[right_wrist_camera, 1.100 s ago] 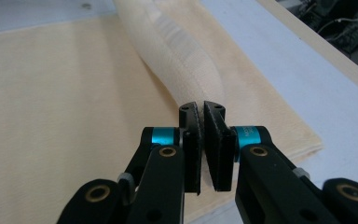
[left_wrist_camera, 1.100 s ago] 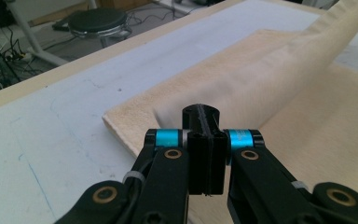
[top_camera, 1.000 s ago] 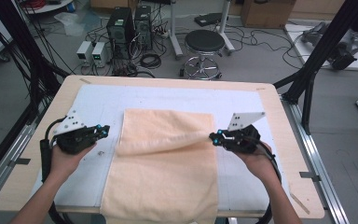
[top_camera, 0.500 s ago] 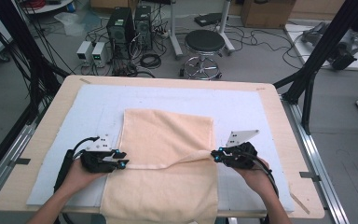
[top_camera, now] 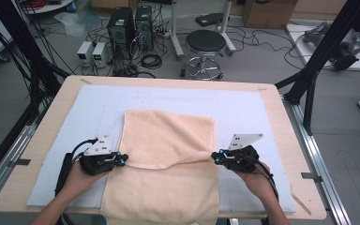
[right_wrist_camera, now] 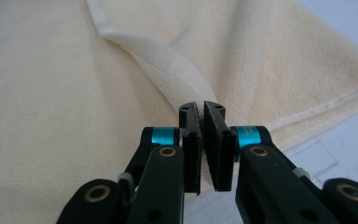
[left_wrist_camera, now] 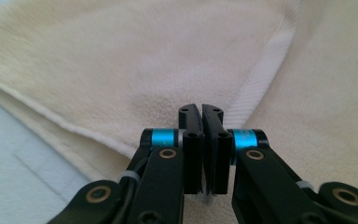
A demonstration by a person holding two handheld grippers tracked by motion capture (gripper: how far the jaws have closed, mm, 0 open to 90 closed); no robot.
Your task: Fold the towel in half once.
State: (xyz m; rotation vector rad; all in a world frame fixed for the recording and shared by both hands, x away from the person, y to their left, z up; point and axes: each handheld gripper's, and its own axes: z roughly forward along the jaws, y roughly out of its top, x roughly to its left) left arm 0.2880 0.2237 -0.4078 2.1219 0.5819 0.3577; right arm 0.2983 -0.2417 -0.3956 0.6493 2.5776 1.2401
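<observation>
On the worktop (top_camera: 42,126), over its pale blue mat (top_camera: 243,105), your cream towel (top_camera: 168,136) lies partly folded: the far part is doubled toward you, and its folded-over edge runs across the towel between your two hands. The towel's near end hangs past the worktop's front edge, so its lower hem is cut off at the bottom of the high view.

Your left claw (top_camera: 122,159) sits at the towel's left edge, at the end of that folded-over edge. From the left gripper view its jaws stand together, having just opened and closed again, and a white bit of hem peeks out low between them; how much cloth they pinch is hidden behind the jaws themselves. Your left claw (left_wrist_camera: 201,112) points at the towel's banded hem (left_wrist_camera: 261,84).

Your right claw (top_camera: 214,157) sits at the towel's right edge, level with the left one. In the right gripper view its jaws are clamped on the towel's hem (right_wrist_camera: 168,65), which runs straight into the tips of the right claw (right_wrist_camera: 200,108); the pinched corner itself is hidden.
</observation>
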